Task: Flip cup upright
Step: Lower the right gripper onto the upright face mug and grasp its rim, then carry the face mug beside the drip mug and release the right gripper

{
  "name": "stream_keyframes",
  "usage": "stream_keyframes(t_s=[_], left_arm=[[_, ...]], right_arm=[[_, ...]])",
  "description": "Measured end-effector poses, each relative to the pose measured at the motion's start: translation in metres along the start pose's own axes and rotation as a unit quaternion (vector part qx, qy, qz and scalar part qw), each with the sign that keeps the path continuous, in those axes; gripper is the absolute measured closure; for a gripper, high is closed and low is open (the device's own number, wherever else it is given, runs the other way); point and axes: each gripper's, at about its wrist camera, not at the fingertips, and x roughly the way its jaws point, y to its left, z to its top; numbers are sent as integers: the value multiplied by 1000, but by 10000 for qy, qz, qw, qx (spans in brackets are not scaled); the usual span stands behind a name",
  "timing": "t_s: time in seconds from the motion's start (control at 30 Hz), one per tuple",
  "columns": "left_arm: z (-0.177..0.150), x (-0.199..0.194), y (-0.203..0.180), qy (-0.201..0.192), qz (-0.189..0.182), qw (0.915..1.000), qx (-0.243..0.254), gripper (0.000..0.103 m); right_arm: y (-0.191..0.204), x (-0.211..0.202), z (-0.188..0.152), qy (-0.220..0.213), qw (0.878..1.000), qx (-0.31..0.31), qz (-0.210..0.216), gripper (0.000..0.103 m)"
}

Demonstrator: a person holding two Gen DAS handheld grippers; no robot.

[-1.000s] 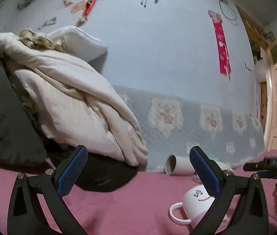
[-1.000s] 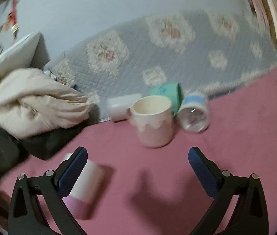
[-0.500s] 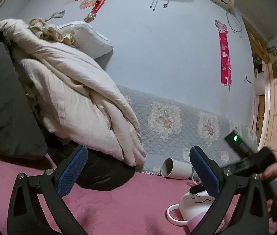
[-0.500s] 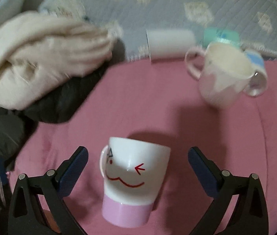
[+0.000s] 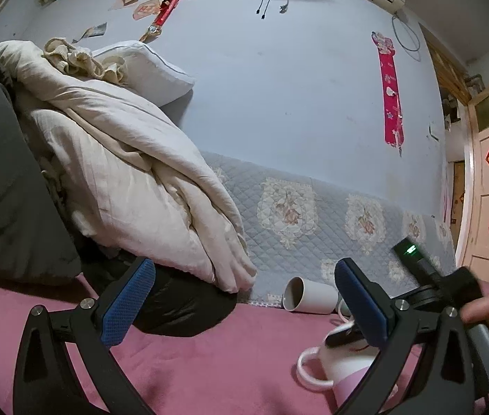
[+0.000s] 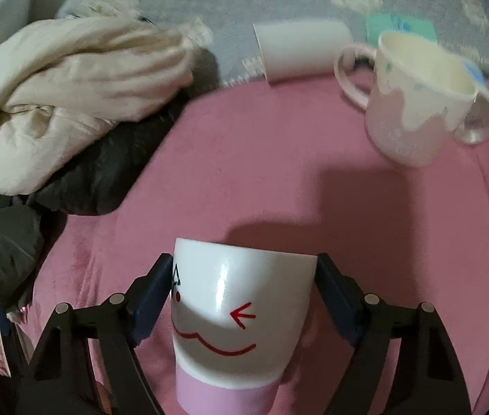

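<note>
A white mug with a pink base and a red drawn face point(image 6: 234, 314) stands upside down on the pink blanket point(image 6: 244, 173). My right gripper point(image 6: 242, 297) has its blue pads pressed against both sides of the mug. The mug also shows in the left wrist view point(image 5: 344, 370), low at the right, with the right gripper's black frame point(image 5: 434, 294) above it. My left gripper point(image 5: 244, 304) is open and empty, held above the blanket to the left of the mug.
A plain white cup point(image 6: 299, 48) lies on its side at the blanket's far edge, also in the left wrist view point(image 5: 308, 299). A pink drip-pattern mug point(image 6: 414, 100) stands upright with a clear cup point(image 6: 476, 117) behind it. Piled cream bedding point(image 5: 123, 173) and dark cloth point(image 6: 106, 173) fill the left.
My right gripper has moved down over the upside-down mug and closed its pads onto the mug's sides. The left gripper has stayed open and tilted slightly.
</note>
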Motion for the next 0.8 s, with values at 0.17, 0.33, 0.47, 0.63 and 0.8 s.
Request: stream_keyframes(t_s=[0.17, 0.33, 0.47, 0.63, 0.8], left_arm=[[1, 0, 1, -7, 14, 10000, -25, 0], [0, -1, -3, -26, 25, 10000, 63, 0], [0, -1, -3, -28, 30, 10000, 74, 0], [0, -1, -3, -40, 42, 10000, 69, 0], [-1, -1, -5, -35, 59, 9999, 106, 0]], right_arm=[[29, -52, -13, -1318, 9844, -1098, -379, 21], [41, -59, -24, -1855, 9640, -1627, -996, 21], [38, -55, -24, -1765, 9636, -1700, -1069, 21], [32, -55, -35, -1797, 9642, -1642, -1056, 21], [29, -64, -40, -1970, 9626, -1604, -944, 21]])
